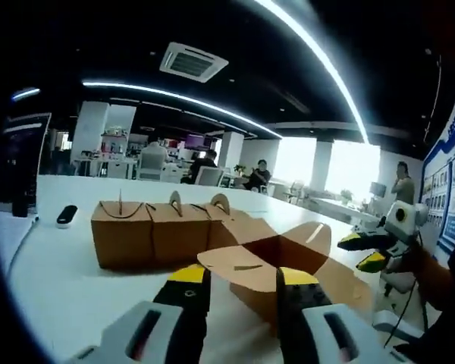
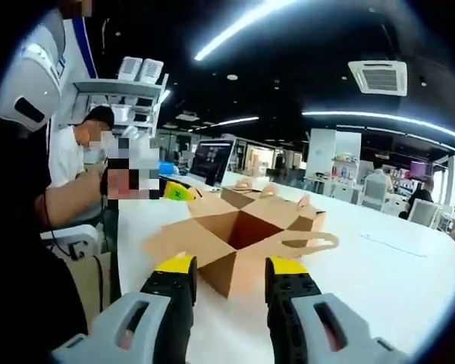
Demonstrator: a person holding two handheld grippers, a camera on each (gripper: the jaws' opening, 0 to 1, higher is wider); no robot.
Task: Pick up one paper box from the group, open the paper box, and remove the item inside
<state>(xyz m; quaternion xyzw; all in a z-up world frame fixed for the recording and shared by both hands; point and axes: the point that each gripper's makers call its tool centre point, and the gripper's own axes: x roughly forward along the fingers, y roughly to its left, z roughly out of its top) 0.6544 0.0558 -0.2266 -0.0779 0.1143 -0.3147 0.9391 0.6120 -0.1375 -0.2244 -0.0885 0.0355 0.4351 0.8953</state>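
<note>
Opened paper box (image 1: pixel 277 262): I'm seeing it sitting on the white table (image 1: pixel 61 280), mouth facing up, four flaps splayed outward; its sides are about even, so I can't call a long axis.
Box contents: I'm looking into the cavity in the right gripper view (image 2: pixel 239 231); only shadowed brown walls, can't tell what's inside.
Closed paper boxes (image 1: pixel 155 227): I'm seeing them lined up in a row just behind the open one, handles standing up, row running left-right in the left gripper view.
Left gripper (image 1: pixel 243 277): jaws spread apart, holding nothing, yellow tips hanging at the near flap; can't tell if touching.
Right gripper (image 2: pixel 231 267): jaws parted, empty, tips just short of the box corner; also showing in the left gripper view (image 1: pixel 371 250).
Writing: blue wall posters (image 1: pixel 451 178) too blurred for me to read.
Left gripper view extra: a small black and white remote-like device (image 1: pixel 67 216) lying on the table.
Right gripper view extra: a monitor (image 2: pixel 210 161), a seated person (image 2: pixel 80 152).
</note>
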